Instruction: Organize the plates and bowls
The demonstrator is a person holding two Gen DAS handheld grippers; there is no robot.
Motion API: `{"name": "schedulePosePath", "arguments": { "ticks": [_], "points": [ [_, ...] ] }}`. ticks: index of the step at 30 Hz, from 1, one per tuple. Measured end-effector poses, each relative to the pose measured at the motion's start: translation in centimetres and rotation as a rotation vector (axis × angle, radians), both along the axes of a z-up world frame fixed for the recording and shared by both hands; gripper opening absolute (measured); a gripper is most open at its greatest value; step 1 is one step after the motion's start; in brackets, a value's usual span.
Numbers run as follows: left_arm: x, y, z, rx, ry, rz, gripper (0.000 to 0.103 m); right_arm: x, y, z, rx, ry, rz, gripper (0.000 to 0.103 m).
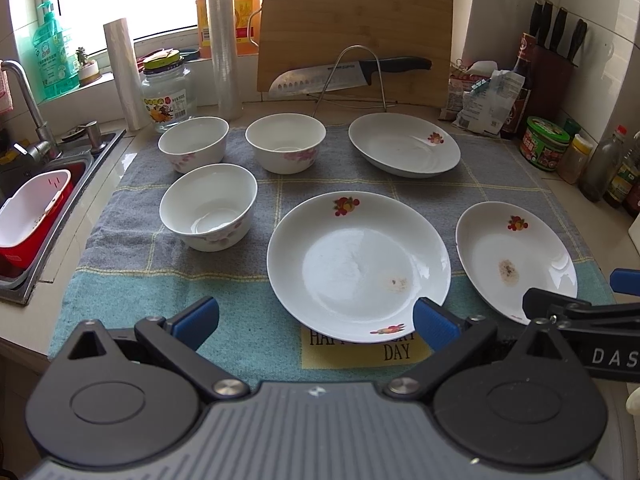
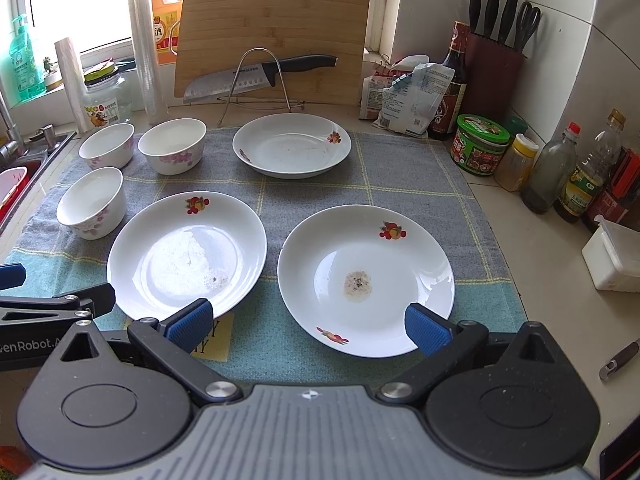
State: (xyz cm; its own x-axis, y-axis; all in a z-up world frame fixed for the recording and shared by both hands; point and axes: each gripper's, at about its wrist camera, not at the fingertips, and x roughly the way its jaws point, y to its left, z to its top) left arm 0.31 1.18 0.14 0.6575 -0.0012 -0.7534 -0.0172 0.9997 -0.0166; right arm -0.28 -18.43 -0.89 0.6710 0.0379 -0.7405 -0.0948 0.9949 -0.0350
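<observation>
Kitchen bench holds three plates and three bowls, all unstacked; both hand-held grippers gape empty.

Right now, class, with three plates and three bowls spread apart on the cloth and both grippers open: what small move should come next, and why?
Probably ease the right gripper forward to the near rim of the stained plate. Its fingers are open and empty, and that plate lies directly ahead, apart from the others, ready for stacking.
</observation>
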Motion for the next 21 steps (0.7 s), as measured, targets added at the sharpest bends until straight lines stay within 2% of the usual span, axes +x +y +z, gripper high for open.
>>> {"name": "schedulePosePath", "arguments": {
  "ticks": [11,21],
  "points": [
    [0.2,1.1,0.1,-0.028,-0.029,-0.054,0.102,-0.6,0.9,0.4,-0.016,-0.031,-0.033,0.103],
    [-0.2,2.4,-0.2,-0.07,-0.113,-0.159,0.102,-1.7,1.1,0.7,-0.027,-0.095,-0.073,0.103]
  ]
}}
